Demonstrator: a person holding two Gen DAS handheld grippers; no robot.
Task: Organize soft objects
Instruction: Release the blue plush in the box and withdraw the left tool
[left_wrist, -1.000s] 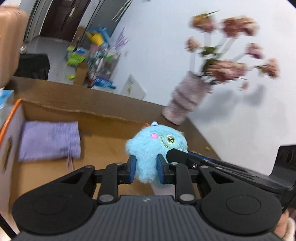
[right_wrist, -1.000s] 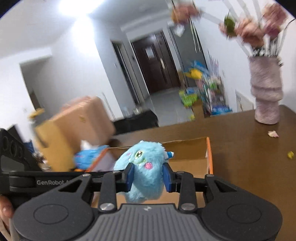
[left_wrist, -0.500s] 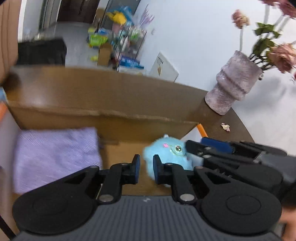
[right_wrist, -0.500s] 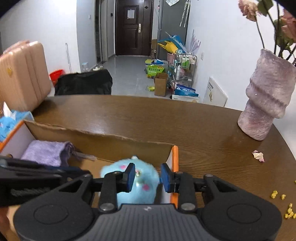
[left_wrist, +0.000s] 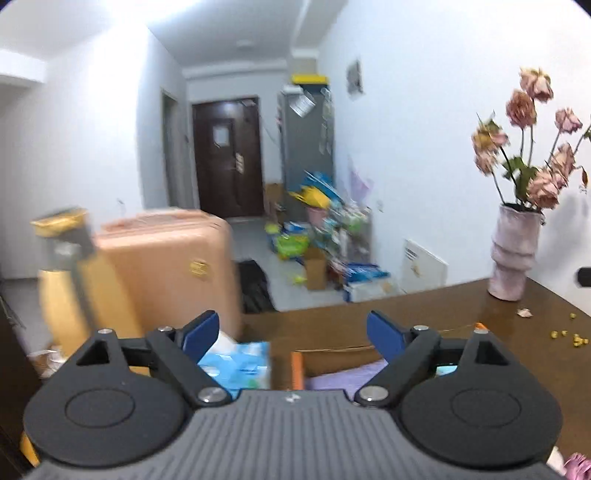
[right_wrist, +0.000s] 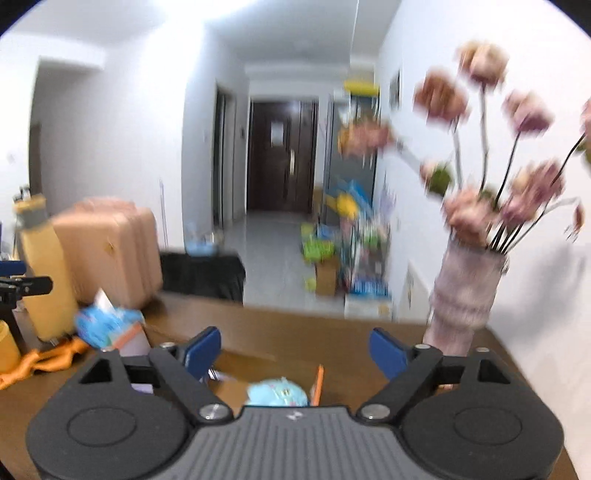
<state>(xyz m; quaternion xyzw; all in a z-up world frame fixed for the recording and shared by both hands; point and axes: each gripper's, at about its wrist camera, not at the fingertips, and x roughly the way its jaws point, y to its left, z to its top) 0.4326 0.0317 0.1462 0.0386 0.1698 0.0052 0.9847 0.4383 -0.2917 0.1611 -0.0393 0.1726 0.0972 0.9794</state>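
1 blue plush toy (right_wrist: 277, 392) lies below the spread right hand-held gripper (right_wrist: 294, 349).

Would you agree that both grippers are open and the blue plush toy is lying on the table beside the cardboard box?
Not quite. Both the left gripper and right gripper are open, but the right wrist view shows the blue plush toy lying inside the cardboard box, not beside it on the table.

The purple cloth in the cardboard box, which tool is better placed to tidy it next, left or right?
Probably left. The left tool is open with the purple cloth showing just below its fingertips. The right tool, also open, hangs over the blue plush toy at the box's orange-edged end.
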